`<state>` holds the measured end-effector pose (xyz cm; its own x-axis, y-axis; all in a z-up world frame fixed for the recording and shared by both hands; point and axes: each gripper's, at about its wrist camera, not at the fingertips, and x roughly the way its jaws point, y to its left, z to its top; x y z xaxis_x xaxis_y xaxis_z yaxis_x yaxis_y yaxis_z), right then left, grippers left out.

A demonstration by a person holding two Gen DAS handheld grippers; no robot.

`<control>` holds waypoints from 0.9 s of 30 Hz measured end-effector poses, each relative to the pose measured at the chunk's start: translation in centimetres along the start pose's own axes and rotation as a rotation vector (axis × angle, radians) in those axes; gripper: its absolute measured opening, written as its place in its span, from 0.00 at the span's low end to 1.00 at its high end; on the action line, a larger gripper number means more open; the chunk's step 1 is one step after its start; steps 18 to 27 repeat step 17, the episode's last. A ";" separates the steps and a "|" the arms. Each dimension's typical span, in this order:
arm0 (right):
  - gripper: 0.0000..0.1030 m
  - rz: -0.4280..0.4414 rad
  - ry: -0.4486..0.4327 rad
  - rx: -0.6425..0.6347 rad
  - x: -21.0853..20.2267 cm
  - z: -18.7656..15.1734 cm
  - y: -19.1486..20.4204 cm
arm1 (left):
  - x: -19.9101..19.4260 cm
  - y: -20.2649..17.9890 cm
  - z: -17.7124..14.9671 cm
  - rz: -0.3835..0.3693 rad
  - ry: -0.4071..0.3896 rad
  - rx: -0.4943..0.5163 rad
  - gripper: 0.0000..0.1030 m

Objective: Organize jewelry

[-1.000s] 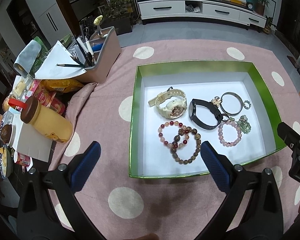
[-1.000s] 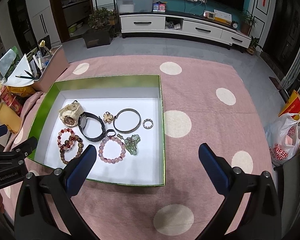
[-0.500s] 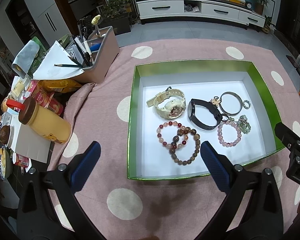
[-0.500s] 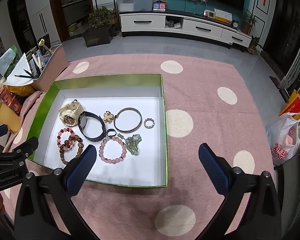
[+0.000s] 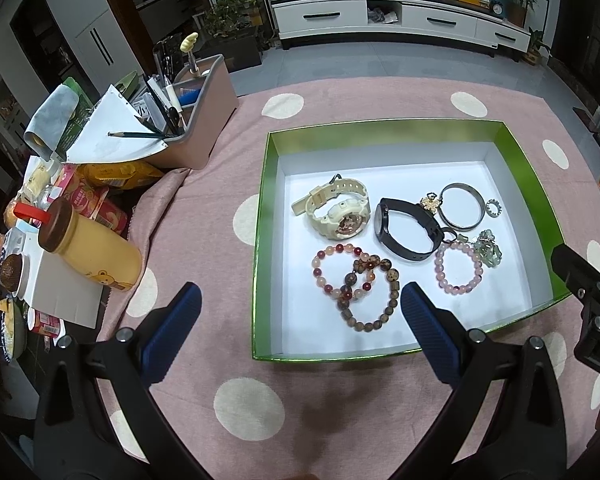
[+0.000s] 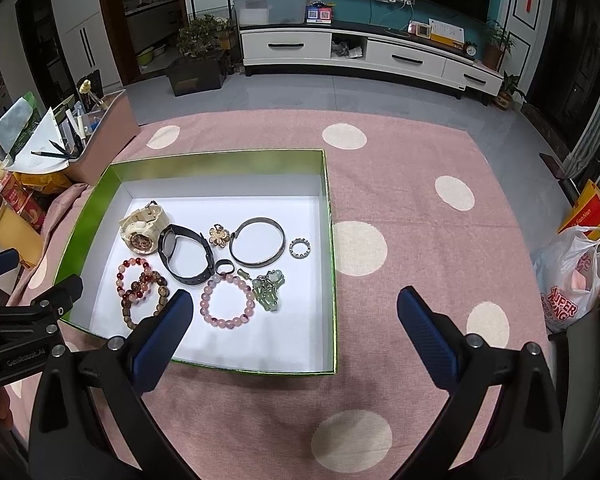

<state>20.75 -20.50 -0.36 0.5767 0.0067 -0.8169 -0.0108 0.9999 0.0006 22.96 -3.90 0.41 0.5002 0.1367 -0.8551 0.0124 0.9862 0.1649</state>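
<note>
Right, I hold both tools clear of the green box (image 5: 260,240), which sits on the pink dotted cloth (image 5: 204,208) over the worktop. The left tool (image 5: 298,328) hangs at the box's near-left corner, its blue fingers wide apart and empty. The right tool (image 6: 290,330) hangs at the near-right corner, likewise apart. I judge this a pause to choose. Inside lie the cream watch (image 5: 336,210), black band (image 5: 406,230), bead bracelets (image 5: 354,280) and metal bangle (image 6: 257,242).

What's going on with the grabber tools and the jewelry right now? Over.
Left tool open, empty. Right tool open, empty. All jewelry lies in the green-walled white-floored box; cream plastic watch untouched. Nothing in the way.
</note>
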 end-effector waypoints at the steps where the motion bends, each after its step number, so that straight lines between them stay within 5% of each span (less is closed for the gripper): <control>1: 0.99 0.000 0.000 0.000 0.0 0.0 0.0 | 0.0 0.0 0.0 -0.001 -0.002 -0.001 0.98; 27: 0.99 0.001 -0.007 0.002 -0.8 0.3 -0.1 | -0.2 0.0 -0.1 0.005 -0.002 0.000 0.98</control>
